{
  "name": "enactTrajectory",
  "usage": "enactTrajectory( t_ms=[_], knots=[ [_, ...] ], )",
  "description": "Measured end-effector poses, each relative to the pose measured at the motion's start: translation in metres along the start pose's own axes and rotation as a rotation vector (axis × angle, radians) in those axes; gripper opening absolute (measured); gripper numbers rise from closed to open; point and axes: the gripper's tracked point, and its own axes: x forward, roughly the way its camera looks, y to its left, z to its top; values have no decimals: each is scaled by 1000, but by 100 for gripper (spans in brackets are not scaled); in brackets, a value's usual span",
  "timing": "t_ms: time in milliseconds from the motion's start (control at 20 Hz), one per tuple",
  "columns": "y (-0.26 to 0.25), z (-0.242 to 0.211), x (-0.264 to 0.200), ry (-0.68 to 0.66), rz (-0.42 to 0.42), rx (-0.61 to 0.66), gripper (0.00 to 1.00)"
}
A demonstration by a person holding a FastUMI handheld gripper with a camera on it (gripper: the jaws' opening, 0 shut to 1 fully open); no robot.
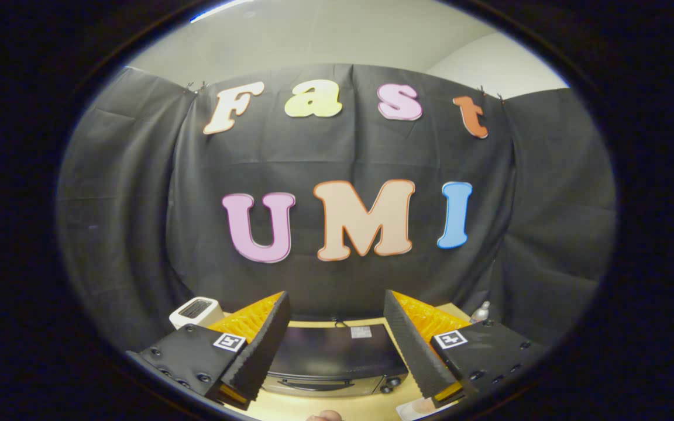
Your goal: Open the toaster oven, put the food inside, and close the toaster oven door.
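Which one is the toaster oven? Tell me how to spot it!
Look at the wooden table in front of the black cloth wall. The toaster oven is the wide dark box sitting between the open fingers of the hand-held gripper. Unlike the small white slot toaster behind to its left, it is black, with a long door handle and round knobs on its front.

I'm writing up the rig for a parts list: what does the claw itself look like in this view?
The claw has two wedge-shaped fingers with ridged, sawtooth inner faces, standing well apart with nothing between them. Each is carried on a black block with round screw heads, and each block bears a small square black-and-white marker tag. No cables can be seen.
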Motion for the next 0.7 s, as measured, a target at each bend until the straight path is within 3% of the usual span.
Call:
enactTrajectory(
  t_ms=[700],
  knots=[
    [14, -177, 34, 315, -32, 29, 100]
  ],
)
